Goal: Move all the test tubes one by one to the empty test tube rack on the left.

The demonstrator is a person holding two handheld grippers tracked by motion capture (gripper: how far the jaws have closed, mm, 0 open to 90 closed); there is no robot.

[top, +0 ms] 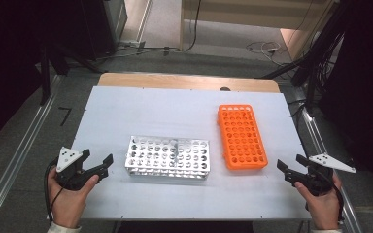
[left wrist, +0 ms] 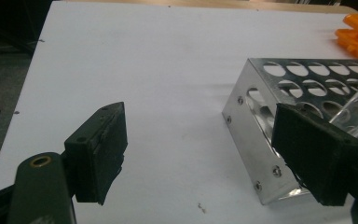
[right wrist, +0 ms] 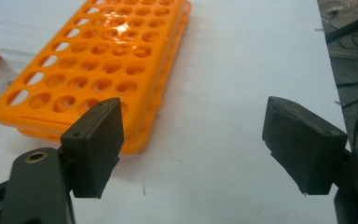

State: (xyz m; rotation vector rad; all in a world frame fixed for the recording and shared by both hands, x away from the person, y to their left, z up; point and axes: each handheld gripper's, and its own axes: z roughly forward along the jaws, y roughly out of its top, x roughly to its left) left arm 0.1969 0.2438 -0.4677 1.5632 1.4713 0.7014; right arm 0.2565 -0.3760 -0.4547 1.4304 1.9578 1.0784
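high view – table: white top, wood strip along far edge, metal rails on both long sides, dark floor beyond
high view – metal rack: lying crosswise near the middle, nearer the front edge than the far edge
high view – orange rack: lengthwise, just right of metal rack, narrow gap between, not touching
high view – left gripper: at front left corner, jaws apart, nothing in them, tips aimed at metal rack's left end, close but apart
high view – right gripper: at front right edge, jaws spread, empty, tips near orange rack's near right corner
high view – free room: wide bare top behind and left of metal rack; bare strip along front edge
left gripper view – jaws: wide, only bare table between
left gripper view – metal rack: left end and near corner at right, right jaw overlaps it in the picture, contact can't tell
left gripper view – room: open white top ahead to far edge
right gripper view – jaws: wide, bare table between
right gripper view – orange rack: ahead left, behind left jaw, clear of it
right gripper view – edge: table's edge at right, cables on floor past it
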